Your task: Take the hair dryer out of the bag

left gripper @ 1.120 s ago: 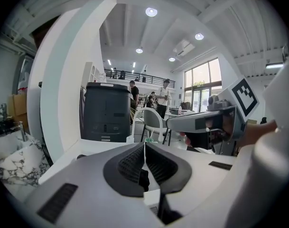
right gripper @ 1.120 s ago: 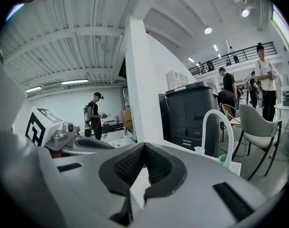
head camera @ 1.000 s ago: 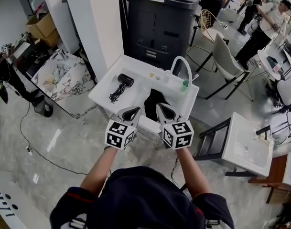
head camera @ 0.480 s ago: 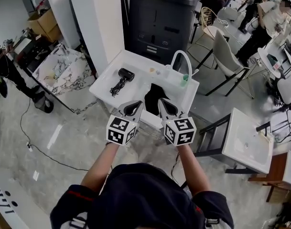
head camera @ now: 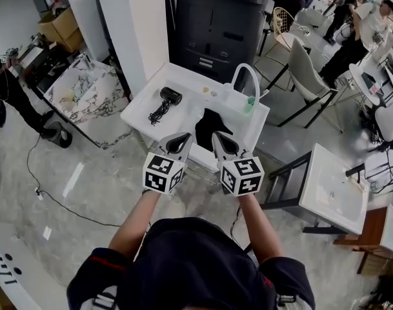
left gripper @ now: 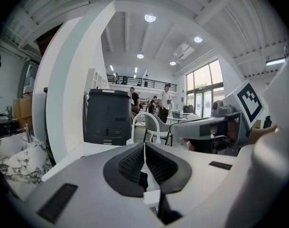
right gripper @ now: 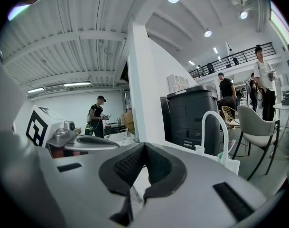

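A black hair dryer (head camera: 169,97) lies on the left part of the white table (head camera: 139,113), its cord (head camera: 159,113) bunched beside it. A limp black bag (head camera: 212,124) lies in the middle of the table, right of the dryer. My left gripper (head camera: 182,139) and right gripper (head camera: 217,137) hover side by side over the table's near edge, just in front of the bag. Both are shut with nothing between the pads. The left gripper (left gripper: 144,146) shows closed jaws in its own view, and so does the right gripper (right gripper: 144,146).
A white arched faucet (head camera: 244,76) and a green cup (head camera: 250,102) stand at the table's far right. Behind are a white pillar (head camera: 135,24) and a dark grey cabinet (head camera: 222,24). A grey chair (head camera: 309,76), a second white table (head camera: 332,186) and people stand around.
Both grippers stay shut and keep their place before the bag. Only the head view has shifted a little.
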Tool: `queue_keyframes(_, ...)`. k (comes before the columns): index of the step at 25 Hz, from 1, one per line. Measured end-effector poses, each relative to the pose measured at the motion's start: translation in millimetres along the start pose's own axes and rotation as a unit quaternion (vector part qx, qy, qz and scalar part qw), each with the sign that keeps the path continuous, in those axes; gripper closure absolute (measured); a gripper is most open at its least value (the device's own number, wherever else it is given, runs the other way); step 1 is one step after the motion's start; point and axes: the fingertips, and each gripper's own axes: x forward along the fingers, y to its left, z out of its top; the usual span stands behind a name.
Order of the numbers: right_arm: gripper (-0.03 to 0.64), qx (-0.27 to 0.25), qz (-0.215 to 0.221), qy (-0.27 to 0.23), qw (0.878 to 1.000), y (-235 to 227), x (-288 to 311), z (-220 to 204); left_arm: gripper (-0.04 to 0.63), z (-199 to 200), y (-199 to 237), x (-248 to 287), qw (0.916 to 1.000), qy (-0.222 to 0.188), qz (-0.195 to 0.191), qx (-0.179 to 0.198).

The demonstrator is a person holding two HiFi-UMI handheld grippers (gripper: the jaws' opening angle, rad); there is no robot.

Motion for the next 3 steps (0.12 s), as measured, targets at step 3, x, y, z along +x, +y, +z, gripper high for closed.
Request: queue_keyframes(3, 0.583, 0.001, 0.0, 0.001, 1.0, -0.9, 0.9, -2.9, 0.574, -0.8, 0.5, 1.7, 1.0, 0.001, 0.001, 0.003)
